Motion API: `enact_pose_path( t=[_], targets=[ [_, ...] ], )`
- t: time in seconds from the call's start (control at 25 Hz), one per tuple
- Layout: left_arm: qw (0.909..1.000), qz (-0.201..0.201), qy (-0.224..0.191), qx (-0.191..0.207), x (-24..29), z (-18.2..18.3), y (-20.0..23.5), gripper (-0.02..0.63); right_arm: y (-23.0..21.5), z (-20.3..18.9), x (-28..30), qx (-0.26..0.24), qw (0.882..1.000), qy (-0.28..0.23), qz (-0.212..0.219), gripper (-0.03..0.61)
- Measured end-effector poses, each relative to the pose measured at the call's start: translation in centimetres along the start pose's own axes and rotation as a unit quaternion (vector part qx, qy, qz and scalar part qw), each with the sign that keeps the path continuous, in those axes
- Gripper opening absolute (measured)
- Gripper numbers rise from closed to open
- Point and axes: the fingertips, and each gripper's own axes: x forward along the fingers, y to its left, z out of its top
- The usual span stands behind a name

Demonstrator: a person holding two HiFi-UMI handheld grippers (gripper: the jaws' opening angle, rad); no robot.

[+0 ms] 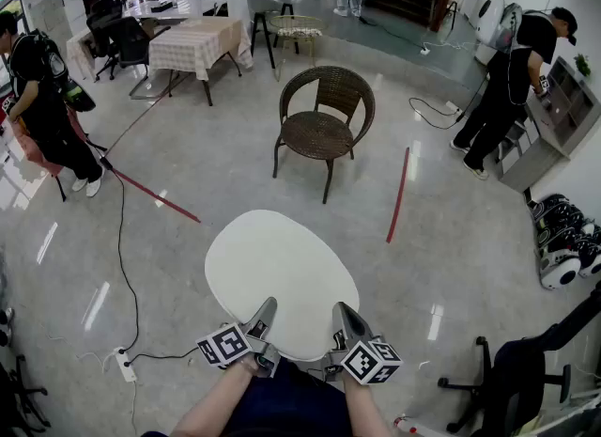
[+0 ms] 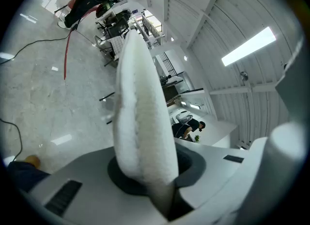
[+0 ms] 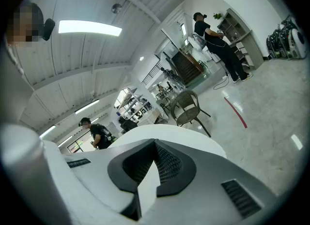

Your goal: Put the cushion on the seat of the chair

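Cushion (image 1: 280, 280): white, oval, lying roughly flat in mid-air at the lower centre of the head view. It is sitting well apart from the chair (image 1: 322, 125) at upper centre.

Left gripper (image 1: 266, 318) is pinching the cushion's near edge at lower left. In the left gripper view the jaws are pressing on the cushion (image 2: 140, 117), which is standing edge-on up the middle of the frame.

Right gripper (image 1: 346, 320) is pinching the near edge at lower right. In the right gripper view a thin white wedge is sitting squeezed between the pads, and the rest of the cushion (image 3: 189, 137) is spreading out beyond them. The chair (image 3: 186, 107) is showing past it at centre frame.

Chair seat: dark weave is showing all across it.

Shelf (image 1: 563, 111) is standing at the right edge of the head view, with a person (image 1: 507, 87) bending at it. What is lying in its compartments is too small to tell.

Red tape (image 1: 398, 195) is running down the floor just right of the chair.
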Motion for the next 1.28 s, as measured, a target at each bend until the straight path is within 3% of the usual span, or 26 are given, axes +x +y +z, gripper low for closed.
enact_pose_path(
  t=[0.24,0.52,0.68,1.28],
  targets=[
    [0.9999,0.003,0.009,0.004,-2.0,-2.4,-0.3,0.08,0.4,-1.2,-2.5,-0.01,1.0,0.012,0.001,0.015],
    [0.9997,0.019,0.005,0.011,-2.9,-2.5,-0.1,0.08,-0.4,-0.9,-2.9,0.006,1.0,0.007,-0.024,0.015],
    [0.999,0.036,0.003,0.026,-2.9,-2.1,0.5,0.08,-0.3,-1.1,-2.2,0.014,1.0,0.012,-0.017,0.015],
    [0.9993,0.037,0.007,0.001,3.9,2.3,1.4,0.08,-1.7,2.3,4.9,0.019,0.999,0.017,-0.025,0.015]
  ],
)
